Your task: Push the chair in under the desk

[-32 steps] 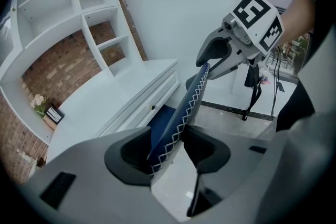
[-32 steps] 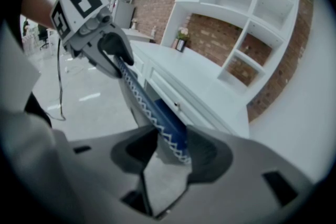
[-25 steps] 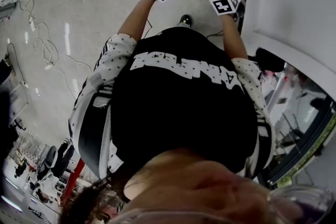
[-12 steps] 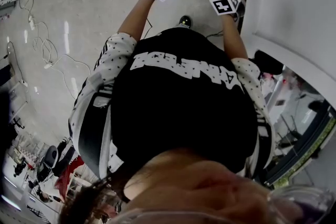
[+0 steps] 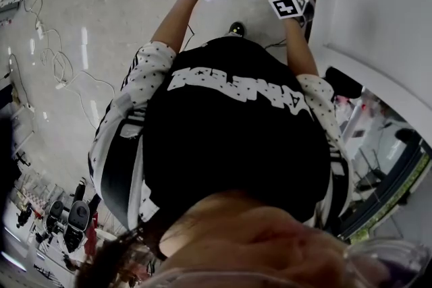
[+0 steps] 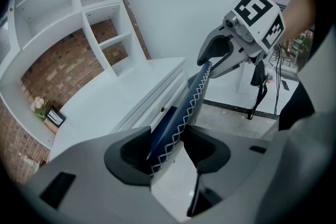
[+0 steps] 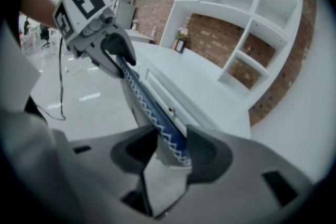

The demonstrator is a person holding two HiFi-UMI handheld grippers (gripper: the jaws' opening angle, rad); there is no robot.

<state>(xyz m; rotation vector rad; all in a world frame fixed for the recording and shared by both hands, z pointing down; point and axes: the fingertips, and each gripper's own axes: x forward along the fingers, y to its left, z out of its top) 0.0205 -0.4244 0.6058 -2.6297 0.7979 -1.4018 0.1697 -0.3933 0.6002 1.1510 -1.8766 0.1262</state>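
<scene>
White built-in shelving (image 6: 79, 8) on a brick wall (image 6: 58, 68) rises behind a white desk (image 6: 115, 102), where a person stands on a pale floor (image 5: 81, 44) and holds the blue chair back (image 6: 181, 113) by its zigzag-stitched top edge. The chair stands just before the desk's drawer front. The left gripper (image 6: 168, 147) is clamped on that edge at one end and the right gripper (image 7: 172, 149) is clamped on it at the other, each with its jaws pinching the padded rim.

A clean push probably depends on both tongs driving forward together and level. That would keep the back square to the drawers and stop the thin rim slipping out of the pads or the chair slewing to one side.

Much is out of sight. The person's dark shirt fills most of the head view, and the chair is cut off at the top of that view. No view shows the seat, legs or base. How far the chair already sits under the desk cannot be told, nor whether the opening below is free.
</scene>
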